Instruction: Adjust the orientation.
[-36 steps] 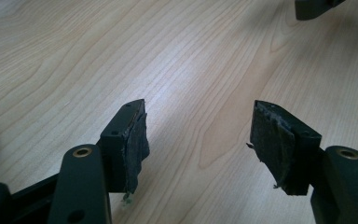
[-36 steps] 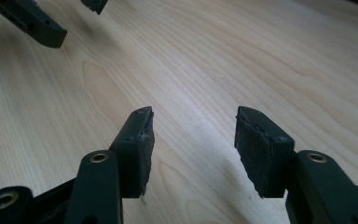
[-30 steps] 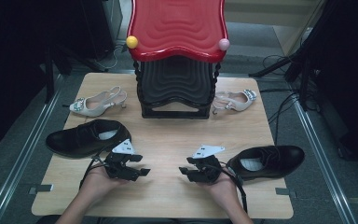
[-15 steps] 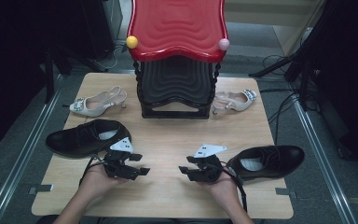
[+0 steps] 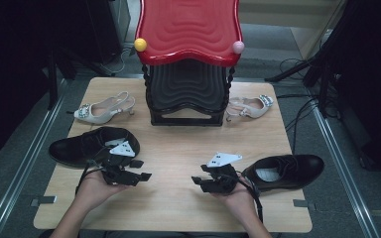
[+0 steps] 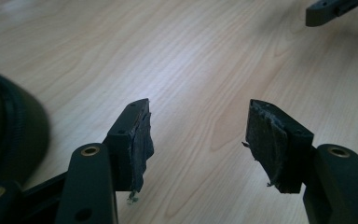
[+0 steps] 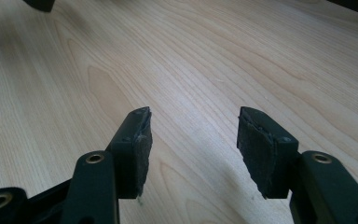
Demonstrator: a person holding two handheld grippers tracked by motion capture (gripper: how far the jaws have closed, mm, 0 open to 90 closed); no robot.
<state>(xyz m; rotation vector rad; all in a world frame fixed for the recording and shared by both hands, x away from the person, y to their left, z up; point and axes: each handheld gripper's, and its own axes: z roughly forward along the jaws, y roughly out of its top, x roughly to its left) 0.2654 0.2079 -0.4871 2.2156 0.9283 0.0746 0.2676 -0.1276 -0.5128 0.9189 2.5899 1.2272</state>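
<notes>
Holding both tools low over the front of the wooden table [image 5: 178, 148], nothing grasped, I list what lies to hand and why.

Item: left gripper [image 5: 136, 174]. Jaws spread, bare wood between the pads [image 6: 142, 140]; it points inward to the table's middle, the better to turn toward the shoe at its flank.

Item: right gripper [image 5: 203, 182]. Jaws have just been opening and now stand wide, nothing between them, readied, I judge, for a broad thing such as a shoe's side.

Item: black left-hand shoe [image 5: 87, 146], lying on its sole just behind and beside my left tool, its dark edge showing in the left gripper view [image 6: 9, 126]. Nearest work for that hand.

Item: black right-hand shoe [image 5: 287, 171], just beside my right hand, toe outward.

Item: two pale heeled sandals, one at rear left [image 5: 104, 110], one at rear right [image 5: 250, 106], well apart, flanking the rack.

Item: black shoe rack with red top [image 5: 188, 59], rear centre, the likely destination.
</notes>
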